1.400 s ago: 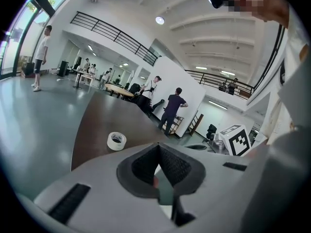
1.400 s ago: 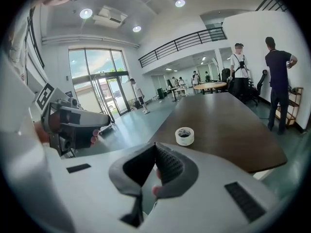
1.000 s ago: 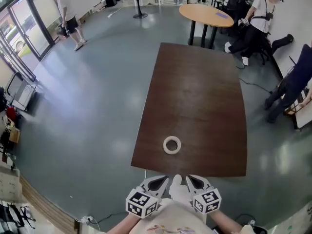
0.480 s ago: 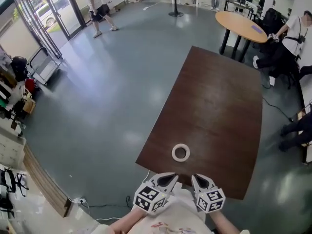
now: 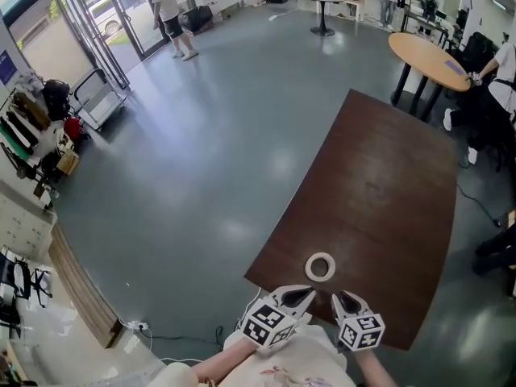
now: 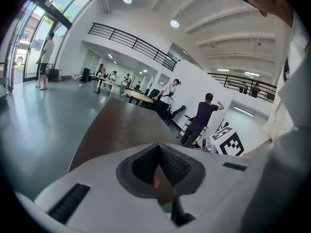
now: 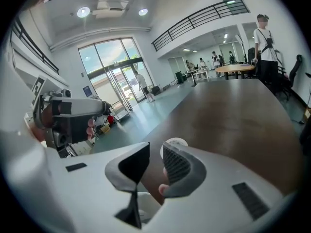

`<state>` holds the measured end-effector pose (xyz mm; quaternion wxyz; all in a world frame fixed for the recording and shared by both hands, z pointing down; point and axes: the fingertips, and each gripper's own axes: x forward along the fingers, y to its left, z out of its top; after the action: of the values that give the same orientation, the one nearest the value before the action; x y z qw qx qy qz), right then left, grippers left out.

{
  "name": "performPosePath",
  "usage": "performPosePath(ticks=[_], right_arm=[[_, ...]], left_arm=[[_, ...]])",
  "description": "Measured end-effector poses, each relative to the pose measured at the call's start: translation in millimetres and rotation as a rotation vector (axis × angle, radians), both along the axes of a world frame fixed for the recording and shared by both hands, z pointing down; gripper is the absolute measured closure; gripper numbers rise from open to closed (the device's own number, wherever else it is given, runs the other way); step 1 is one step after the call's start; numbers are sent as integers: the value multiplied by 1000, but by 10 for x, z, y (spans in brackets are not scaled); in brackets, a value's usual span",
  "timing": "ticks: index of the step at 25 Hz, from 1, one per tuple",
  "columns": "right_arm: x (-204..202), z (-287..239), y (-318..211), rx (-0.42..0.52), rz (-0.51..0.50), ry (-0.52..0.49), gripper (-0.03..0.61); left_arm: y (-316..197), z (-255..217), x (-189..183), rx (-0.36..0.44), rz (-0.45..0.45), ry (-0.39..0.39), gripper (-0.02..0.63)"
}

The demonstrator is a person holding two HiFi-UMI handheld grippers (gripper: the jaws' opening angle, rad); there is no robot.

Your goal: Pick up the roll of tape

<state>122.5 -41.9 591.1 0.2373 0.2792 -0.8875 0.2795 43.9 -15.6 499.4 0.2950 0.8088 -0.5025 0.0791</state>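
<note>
A white roll of tape (image 5: 320, 267) lies flat near the near edge of the dark brown table (image 5: 387, 200). In the right gripper view the roll of tape (image 7: 175, 142) peeks over the tip of the right jaw. My right gripper (image 5: 345, 300) hangs just short of the roll, its jaws opening with nothing between them. My left gripper (image 5: 297, 297) is beside it at the table's near corner, jaws shut and empty; in the left gripper view the left gripper (image 6: 156, 147) points along the table.
A round wooden table (image 5: 429, 53) stands beyond the far end of the brown table. People are seated at the right (image 5: 504, 87), and one person (image 5: 168, 10) walks by the glass doors. A cart (image 5: 97, 101) and shelves line the left wall.
The head view has swung, so the table and roll now sit further right. Both grippers have come forward toward the roll. The right gripper's jaws have parted.
</note>
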Motion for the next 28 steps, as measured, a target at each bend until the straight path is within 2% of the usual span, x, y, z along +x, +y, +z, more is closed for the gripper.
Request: performPosePath(ticks=[11, 18, 28], right_arm=[[-4, 523, -231, -48, 42, 111, 488], [-67, 642, -326, -72, 57, 134, 483], [-135, 756, -423, -76, 43, 185, 483]], left_arm=[[-84, 270, -261, -35, -42, -11, 607], [-157, 456, -366, -63, -57, -37, 607], [-265, 668, -340, -114, -52, -14, 607]])
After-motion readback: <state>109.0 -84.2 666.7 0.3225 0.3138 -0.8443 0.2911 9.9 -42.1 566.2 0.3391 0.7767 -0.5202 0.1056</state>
